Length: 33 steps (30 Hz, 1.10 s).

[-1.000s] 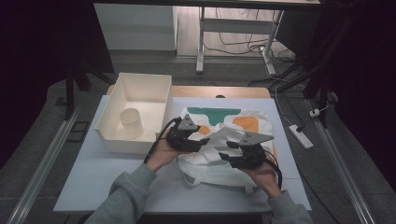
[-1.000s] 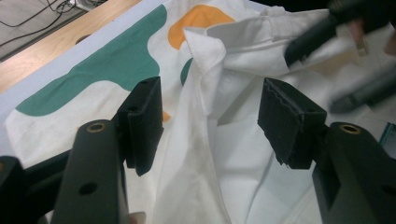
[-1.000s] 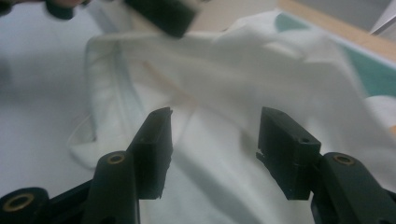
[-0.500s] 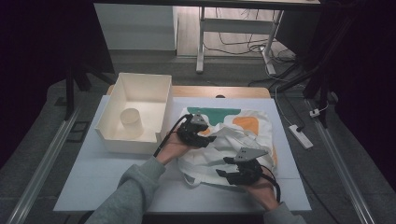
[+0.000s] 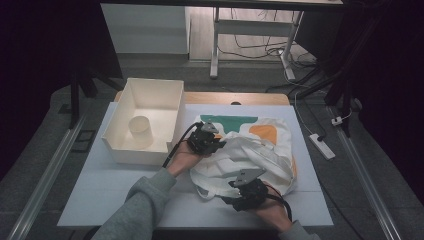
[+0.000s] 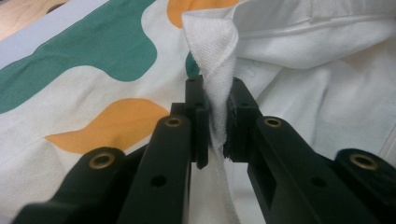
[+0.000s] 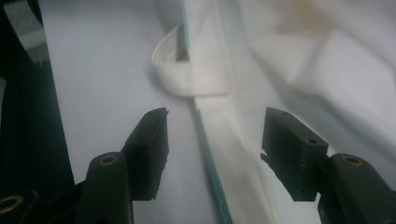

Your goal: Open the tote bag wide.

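Left gripper (image 6: pixel 215 126) is pinched tight on a twisted fold of the white cloth bag (image 5: pixel 250 150), which lies crumpled on the table (image 5: pixel 100 185) just right of the white bin (image 5: pixel 145 125). Right gripper (image 7: pixel 212 135) sits at the bag's near edge, jaws wide apart over a flat strap (image 7: pixel 210 84), gripping nothing. 1 cup (image 5: pixel 140 131) stands in the bin.

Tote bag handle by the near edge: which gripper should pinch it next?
Right. The right gripper is open with the handle just ahead between its jaws, while the left gripper is shut on a fold of the tote bag.
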Available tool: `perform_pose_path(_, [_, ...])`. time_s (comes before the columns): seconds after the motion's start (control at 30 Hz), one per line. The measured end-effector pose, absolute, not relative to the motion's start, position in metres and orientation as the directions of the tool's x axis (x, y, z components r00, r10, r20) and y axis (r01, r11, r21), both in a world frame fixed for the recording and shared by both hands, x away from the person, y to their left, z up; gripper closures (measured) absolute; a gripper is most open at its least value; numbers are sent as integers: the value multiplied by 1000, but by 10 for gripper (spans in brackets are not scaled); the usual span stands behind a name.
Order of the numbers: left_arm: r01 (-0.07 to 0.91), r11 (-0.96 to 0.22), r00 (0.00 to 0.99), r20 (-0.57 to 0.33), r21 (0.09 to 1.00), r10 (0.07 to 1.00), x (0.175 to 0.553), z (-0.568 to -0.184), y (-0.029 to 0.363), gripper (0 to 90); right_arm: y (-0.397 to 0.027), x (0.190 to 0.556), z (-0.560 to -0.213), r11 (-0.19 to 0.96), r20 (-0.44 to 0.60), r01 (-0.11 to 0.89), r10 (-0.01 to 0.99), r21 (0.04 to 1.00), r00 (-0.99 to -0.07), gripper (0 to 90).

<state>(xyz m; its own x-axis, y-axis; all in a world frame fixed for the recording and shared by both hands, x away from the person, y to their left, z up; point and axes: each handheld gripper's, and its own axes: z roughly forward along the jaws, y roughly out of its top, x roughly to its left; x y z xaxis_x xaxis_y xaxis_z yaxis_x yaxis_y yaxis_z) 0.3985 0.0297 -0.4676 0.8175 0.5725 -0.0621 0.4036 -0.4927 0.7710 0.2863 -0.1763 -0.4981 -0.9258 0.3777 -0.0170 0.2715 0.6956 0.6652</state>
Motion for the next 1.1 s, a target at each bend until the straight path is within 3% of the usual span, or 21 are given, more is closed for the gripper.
perform_pose_path(0.5, [423, -478, 810, -85, 770, 580, 401, -472, 32, 811, -162, 283, -513, 827, -203, 153, 305, 541, -930, 411])
perform_pose_path(0.93, [429, -478, 812, -95, 766, 576, 401, -473, 33, 808, -167, 285, -511, 842, -278, 127, 310, 524, -909, 449])
perform_pose_path(1.1, [430, -481, 813, -95, 764, 575, 401, -474, 32, 807, -170, 285, -508, 837, -317, 112, 322, 536, -892, 522])
